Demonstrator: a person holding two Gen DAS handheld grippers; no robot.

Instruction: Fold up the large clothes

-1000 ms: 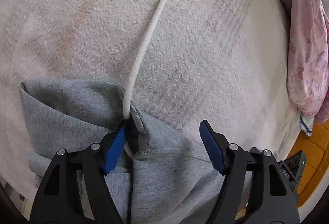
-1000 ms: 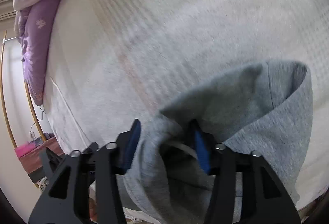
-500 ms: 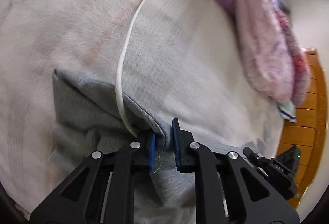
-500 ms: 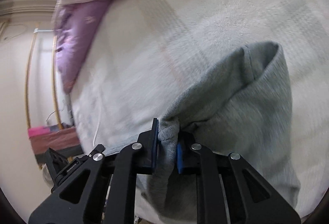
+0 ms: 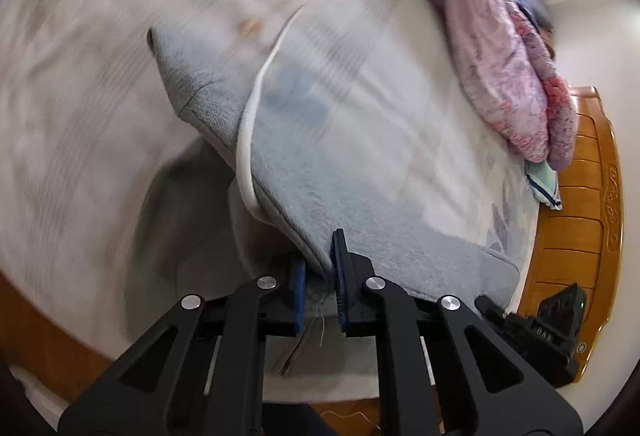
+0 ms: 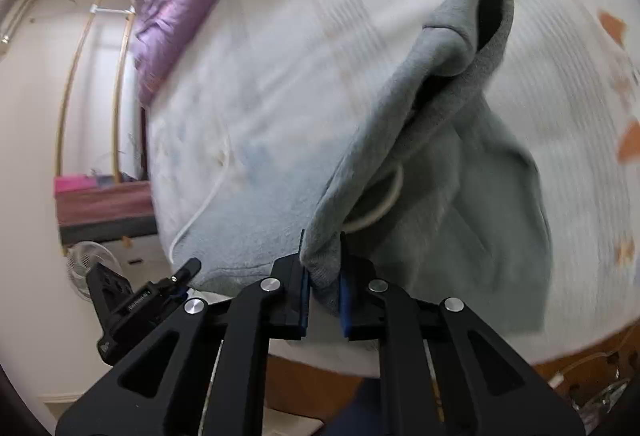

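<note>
Grey fleece, a large hooded sweatshirt (image 6: 460, 196) with a white drawcord (image 5: 250, 124), hangs lifted above the pale patterned bedspread (image 5: 100, 36), held at two points of its edge. The left gripper (image 5: 320, 272) has its blue pads pinching a fold of that edge, the jaws closing the last little bit on the cloth; the right gripper (image 6: 323, 276) pinches another bunch of the hem in the same way, its jaws closing too. Seen from the left wrist, the cloth runs up toward eleven o'clock and the cord toward twelve; from the right wrist the bulk droops toward two o'clock, with an open cuff or hood mouth at one. A heap of pink and purple quilts (image 5: 500, 48) lies at the bed's far side, around one o'clock. I judge the step to be raising the garment to spread it flat: both grips should stay firm, the hands should draw apart until the edge is taut, and the cord should hang clear of the fold.
</note>
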